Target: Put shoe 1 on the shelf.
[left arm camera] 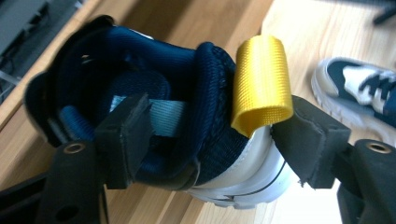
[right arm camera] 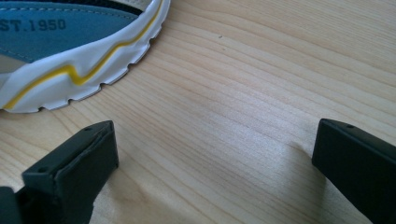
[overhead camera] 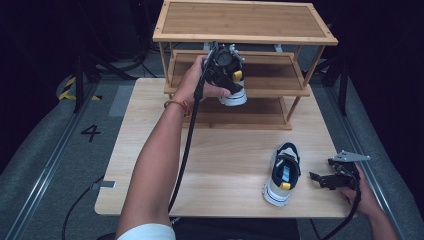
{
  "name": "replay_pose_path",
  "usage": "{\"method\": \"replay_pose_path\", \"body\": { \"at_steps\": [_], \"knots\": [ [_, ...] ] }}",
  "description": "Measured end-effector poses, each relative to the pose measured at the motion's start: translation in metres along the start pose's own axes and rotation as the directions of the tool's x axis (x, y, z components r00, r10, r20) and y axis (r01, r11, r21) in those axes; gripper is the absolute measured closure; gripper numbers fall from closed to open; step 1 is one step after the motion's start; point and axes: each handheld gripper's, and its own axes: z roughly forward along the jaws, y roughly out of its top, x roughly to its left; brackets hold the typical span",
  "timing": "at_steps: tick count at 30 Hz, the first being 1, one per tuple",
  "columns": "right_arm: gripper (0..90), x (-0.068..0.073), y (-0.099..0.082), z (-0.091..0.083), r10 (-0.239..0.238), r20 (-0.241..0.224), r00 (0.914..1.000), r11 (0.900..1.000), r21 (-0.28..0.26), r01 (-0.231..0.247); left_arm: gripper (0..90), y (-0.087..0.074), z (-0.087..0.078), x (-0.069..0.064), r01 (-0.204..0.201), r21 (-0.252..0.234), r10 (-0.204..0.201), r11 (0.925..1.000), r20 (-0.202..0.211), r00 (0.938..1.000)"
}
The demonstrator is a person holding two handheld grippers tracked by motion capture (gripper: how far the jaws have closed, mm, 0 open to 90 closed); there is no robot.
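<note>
High view has the left tongs (overhead camera: 231, 80) spread loose around a soft, light sneaker (overhead camera: 234, 95) at its padded heel collar – best grip spot – right tongs (overhead camera: 320, 179) gaping empty.

We see the shoe (left arm camera: 196, 116) in navy mesh cloth, its loop (left arm camera: 261, 84) glossy woven yellow, the table (right arm camera: 261, 93) matt grained wood.

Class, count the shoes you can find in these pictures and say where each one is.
2. One shoe sits at the wooden rack's middle shelf, its heel between the left gripper's jaws. The other shoe lies on the table, beside the right gripper.
</note>
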Motion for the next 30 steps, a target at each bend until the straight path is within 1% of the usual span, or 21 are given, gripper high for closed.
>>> {"method": "replay_pose_path", "body": {
  "at_steps": [1, 3, 4, 6, 7, 8, 9, 11, 12, 14, 15, 16, 17, 19, 20, 21, 23, 26, 28, 29, 30],
  "knots": [
    [0.5, 0.0, 0.0, 0.0, -0.005, -0.001, 1.0, 1.0, -0.001, 0.005, 29.6, -0.002, -0.003, -0.002, 0.023, -0.022, -0.023, 0.9995, -0.013, 0.9996],
    [0.5, 0.0, 0.0, 0.0, -0.004, -0.003, 1.0, 1.0, -0.002, 0.004, 25.9, -0.006, -0.007, -0.004, 0.04, -0.058, -0.042, 0.9975, -0.039, 0.9983],
    [0.5, 0.0, 0.0, 0.0, -0.005, -0.004, 1.0, 1.0, -0.001, 0.005, 24.5, -0.01, -0.009, -0.007, 0.05, -0.079, -0.055, 0.9956, -0.067, 0.9962],
    [0.5, 0.0, 0.0, 0.0, -0.005, -0.004, 1.0, 1.0, -0.001, 0.005, 21.0, -0.015, -0.012, -0.01, 0.064, -0.101, -0.073, 0.9929, -0.088, 0.9935],
    [0.5, 0.0, 0.0, 0.0, -0.005, -0.004, 1.0, 1.0, -0.001, 0.005, 20.2, -0.02, -0.013, -0.011, 0.098, -0.125, -0.111, 0.9873, -0.103, 0.9885],
    [0.5, 0.0, 0.0, 0.0, -0.004, -0.004, 1.0, 1.0, -0.001, 0.004, 20.4, -0.027, -0.014, -0.011, 0.141, -0.165, -0.158, 0.9762, -0.097, 0.9826],
    [0.5, 0.0, 0.0, 0.0, -0.004, -0.004, 1.0, 1.0, -0.001, 0.004, 20.3, -0.027, -0.014, -0.011, 0.141, -0.165, -0.158, 0.9762, -0.097, 0.9826],
    [0.5, 0.0, 0.0, 0.0, -0.004, -0.004, 1.0, 1.0, -0.001, 0.004, 20.2, -0.037, -0.013, -0.011, 0.199, -0.206, -0.222, 0.958, -0.093, 0.9706],
    [0.5, 0.0, 0.0, 0.0, -0.004, -0.004, 1.0, 1.0, -0.001, 0.004, 19.8, -0.041, -0.01, -0.013, 0.219, -0.219, -0.242, 0.951, -0.089, 0.9661],
    [0.5, 0.0, 0.0, 0.0, -0.004, -0.004, 1.0, 1.0, -0.001, 0.004, 16.9, -0.049, -0.005, -0.014, 0.236, -0.226, -0.26, 0.945, -0.084, 0.9618],
    [0.5, 0.0, 0.0, 0.0, -0.005, -0.004, 1.0, 1.0, -0.001, 0.005, 17.0, -0.053, 0.0, -0.016, 0.264, -0.234, -0.289, 0.9355, -0.077, 0.9542],
    [0.5, 0.0, 0.0, 0.0, -0.004, -0.004, 1.0, 1.0, -0.001, 0.004, 16.9, -0.053, 0.0, -0.016, 0.264, -0.234, -0.289, 0.9355, -0.077, 0.9542],
    [0.5, 0.0, 0.0, 0.0, -0.004, -0.004, 1.0, 1.0, -0.001, 0.004, 15.2, -0.056, 0.004, -0.016, 0.285, -0.251, -0.31, 0.9251, -0.068, 0.9483],
    [0.5, 0.0, 0.0, 0.0, -0.005, -0.004, 1.0, 1.0, -0.001, 0.005, 15.4, -0.059, 0.007, -0.015, 0.333, -0.281, -0.355, 0.9003, -0.031, 0.9344],
    [0.5, 0.0, 0.0, 0.0, -0.005, -0.005, 1.0, 1.0, -0.001, 0.005, 15.1, -0.059, 0.008, -0.014, 0.339, -0.297, -0.363, 0.8929, -0.03, 0.9312],
    [0.5, 0.0, 0.0, 0.0, -0.004, -0.005, 1.0, 1.0, -0.001, 0.004, 15.0, -0.059, 0.009, -0.014, 0.339, -0.309, -0.365, 0.8885, -0.03, 0.9305],
    [0.5, 0.0, 0.0, 0.0, -0.005, -0.004, 1.0, 1.0, -0.002, 0.005, 15.4, -0.057, 0.012, -0.016, 0.341, -0.315, -0.368, 0.8857, -0.027, 0.9295],
    [0.5, 0.0, 0.0, 0.0, -0.005, -0.004, 1.0, 1.0, -0.002, 0.005, 13.8, -0.054, 0.013, -0.019, 0.33, -0.321, -0.366, 0.8878, -0.058, 0.9288],
    [0.5, 0.0, 0.0, 0.0, -0.005, -0.004, 1.0, 1.0, -0.002, 0.005, 11.6, -0.053, 0.017, -0.019, 0.34, -0.325, -0.378, 0.8822, -0.06, 0.9237],
    [0.5, 0.0, 0.0, 0.0, -0.005, -0.004, 1.0, 1.0, -0.002, 0.005, 9.7, -0.053, 0.017, -0.019, 0.34, -0.325, -0.378, 0.8822, -0.06, 0.9237],
    [0.5, 0.0, 0.0, 0.0, -0.006, -0.005, 1.0, 1.0, -0.002, 0.006, 7.8, -0.052, 0.018, -0.018, 0.345, -0.327, -0.382, 0.8798, -0.055, 0.9225]
  ]
}}
